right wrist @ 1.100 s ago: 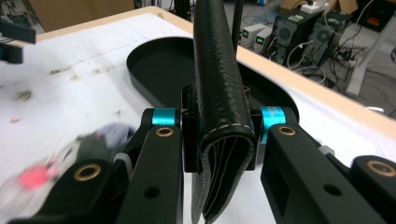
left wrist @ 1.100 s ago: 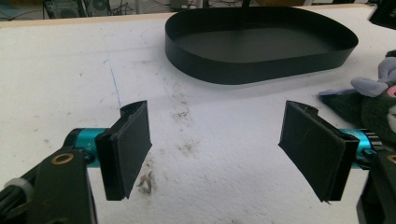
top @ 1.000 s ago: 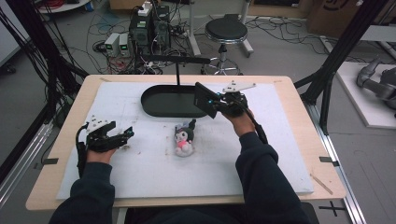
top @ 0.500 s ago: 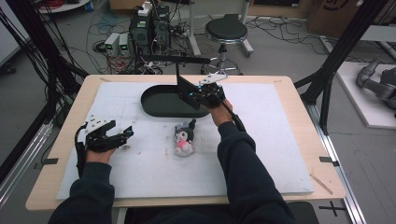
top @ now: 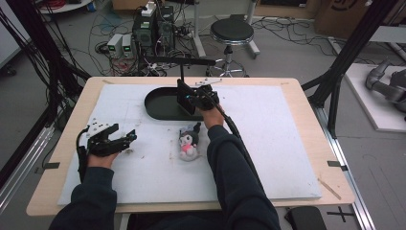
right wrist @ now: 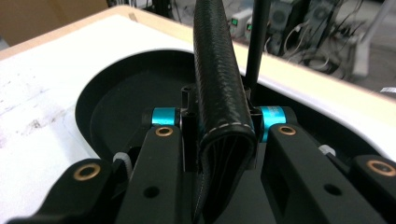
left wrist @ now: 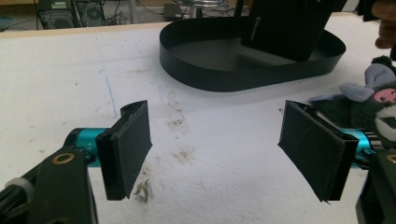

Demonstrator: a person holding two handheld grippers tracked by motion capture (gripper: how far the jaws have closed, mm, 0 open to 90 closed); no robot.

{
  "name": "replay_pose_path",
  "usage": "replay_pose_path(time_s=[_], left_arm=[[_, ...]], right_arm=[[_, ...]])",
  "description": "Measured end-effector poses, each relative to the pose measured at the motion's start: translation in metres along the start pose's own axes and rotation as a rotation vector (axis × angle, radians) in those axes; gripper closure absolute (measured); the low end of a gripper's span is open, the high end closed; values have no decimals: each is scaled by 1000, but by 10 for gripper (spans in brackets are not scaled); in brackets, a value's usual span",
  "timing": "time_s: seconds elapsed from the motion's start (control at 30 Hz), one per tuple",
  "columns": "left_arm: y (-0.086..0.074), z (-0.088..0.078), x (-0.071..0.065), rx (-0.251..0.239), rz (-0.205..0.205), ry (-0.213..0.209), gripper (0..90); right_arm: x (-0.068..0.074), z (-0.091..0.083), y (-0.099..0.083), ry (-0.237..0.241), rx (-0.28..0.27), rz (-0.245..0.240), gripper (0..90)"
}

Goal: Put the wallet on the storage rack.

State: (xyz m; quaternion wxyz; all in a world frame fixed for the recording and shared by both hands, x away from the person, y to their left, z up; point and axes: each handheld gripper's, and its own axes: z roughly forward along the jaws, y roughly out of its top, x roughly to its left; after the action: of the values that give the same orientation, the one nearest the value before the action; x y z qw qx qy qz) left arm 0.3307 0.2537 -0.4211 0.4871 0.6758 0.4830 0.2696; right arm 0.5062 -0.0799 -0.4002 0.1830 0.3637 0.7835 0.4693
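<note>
The right hand-held gripper [top: 187,99] is over the near right part of the shallow black oval tray [top: 158,106], which lies at the far middle of the white foam-covered desk [top: 287,143]. Its jaws are closed tight on a flat black leather wallet [right wrist: 219,93]; in the right gripper view the wallet's folded, stitched edge stands up between the two black jaws, pinched on both sides, with the tray's dark floor beneath it. In the high view the wallet [top: 184,97] shows as a dark flat panel held upright on edge over the tray, and in the left gripper view the same panel [left wrist: 289,28] appears to stand inside the tray wall [left wrist: 224,74], though whether its lower edge touches the floor cannot be told.

The left hand-held gripper [top: 125,139] rests low on the near left of the desk, well apart from the tray. Its jaws stand wide apart with nothing between them, just stained foam below [left wrist: 215,144].

A small plush toy with dark ears and a pink body [top: 188,142] lies on the foam near the middle of the desk, between the two forearms and just near of the tray; it shows at the right edge of the left gripper view [left wrist: 373,107], close beside that gripper's right jaw
</note>
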Motion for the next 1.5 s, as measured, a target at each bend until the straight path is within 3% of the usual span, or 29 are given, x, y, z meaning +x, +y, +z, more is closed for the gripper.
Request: replay_pose_path(time_s=[0.13,0.37,0.47,0.5,0.57,0.63,0.77,1.0,1.2,1.27,1.33,1.4,1.5], left_arm=[[0,-1,1,5,0,4,249],[-1,0,0,9,0,5,250],[-1,0,1,13,-1,8,251],[-1,0,1,13,-1,8,251],[-1,0,0,12,-3,9,251],[-1,0,0,11,-3,9,251],[-1,1,1,15,-3,8,251],[-1,0,1,11,-5,7,251],[0,-1,0,0,-8,-8,269],[0,-1,0,-12,-5,-10,269],[1,-2,0,-36,-4,-30,266],[3,-2,-1,-50,-2,-33,239],[4,-2,-5,-55,3,-43,234]], right_arm=[[-6,3,-5,-26,21,25,732],[-17,-5,-3,-127,47,-25,527],[-19,-5,-6,-167,109,-43,541],[-20,-5,-7,-183,125,-60,523],[-22,-3,-10,-209,155,-50,479],[-24,-2,-13,-208,187,-30,457],[-23,3,-16,-143,219,-28,405],[-21,-2,-14,-214,205,-50,314],[-26,-31,-9,-203,167,-88,314],[-31,-47,-14,-179,137,-98,282],[-36,-60,-18,-159,186,-103,214],[-40,-80,-26,-135,160,-131,215],[-50,-110,-35,-120,144,-123,214]])
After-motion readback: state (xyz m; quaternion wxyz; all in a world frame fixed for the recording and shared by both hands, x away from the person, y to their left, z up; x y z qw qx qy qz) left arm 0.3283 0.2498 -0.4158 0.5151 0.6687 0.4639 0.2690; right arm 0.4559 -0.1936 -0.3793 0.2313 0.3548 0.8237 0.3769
